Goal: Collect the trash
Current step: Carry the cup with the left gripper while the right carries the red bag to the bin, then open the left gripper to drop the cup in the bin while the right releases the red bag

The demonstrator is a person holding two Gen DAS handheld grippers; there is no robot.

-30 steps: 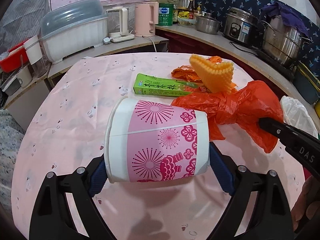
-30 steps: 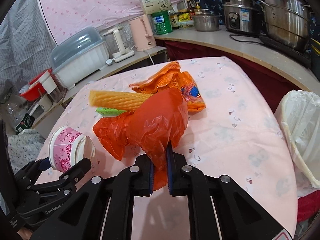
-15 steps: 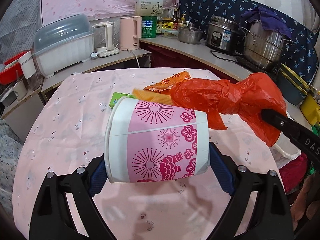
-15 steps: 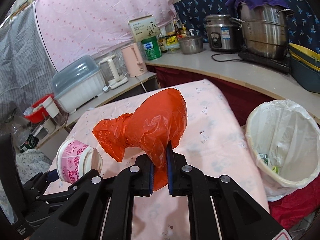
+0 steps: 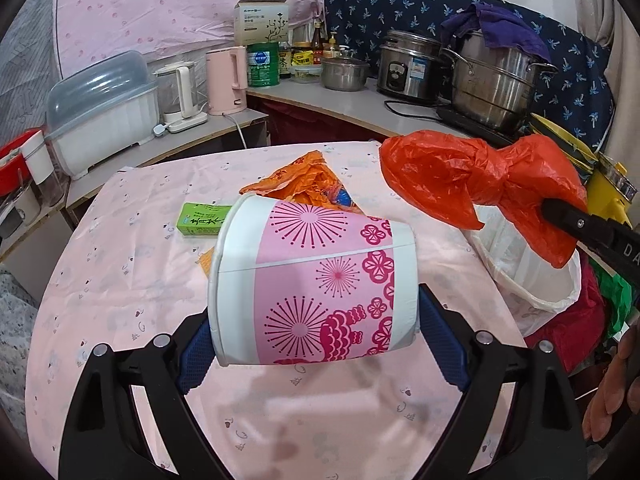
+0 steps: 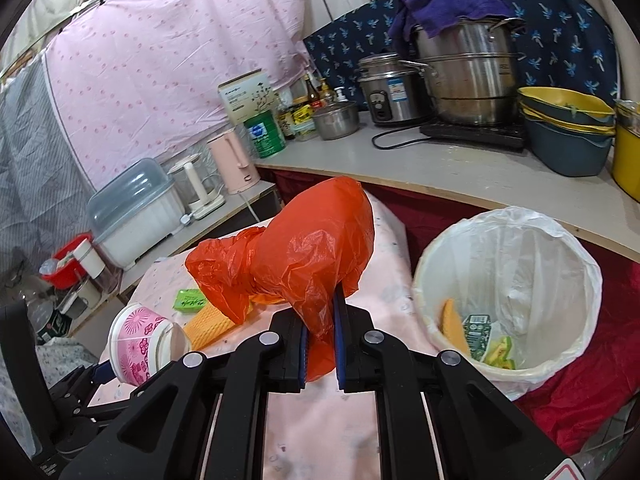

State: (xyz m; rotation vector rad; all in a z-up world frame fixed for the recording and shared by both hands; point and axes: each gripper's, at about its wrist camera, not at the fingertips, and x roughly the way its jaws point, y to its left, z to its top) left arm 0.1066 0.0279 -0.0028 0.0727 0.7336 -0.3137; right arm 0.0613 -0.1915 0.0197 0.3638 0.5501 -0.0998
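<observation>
The right gripper, pinching the red bag, has swung nearer the lined bin holding scraps; the left gripper clamps the cup.

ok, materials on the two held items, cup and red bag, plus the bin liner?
Cup: looks like coated paper, printed pink pattern, rolled white rim.
Red bag: thin plastic film, glossy, sharply crinkled, slightly translucent.
Bin liner: thin white translucent plastic, wrinkled, folded over the rim.

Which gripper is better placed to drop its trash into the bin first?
Right. The right gripper holds the orange bag just beside the lined bin; the left gripper, holding the cup, is farther away.
</observation>
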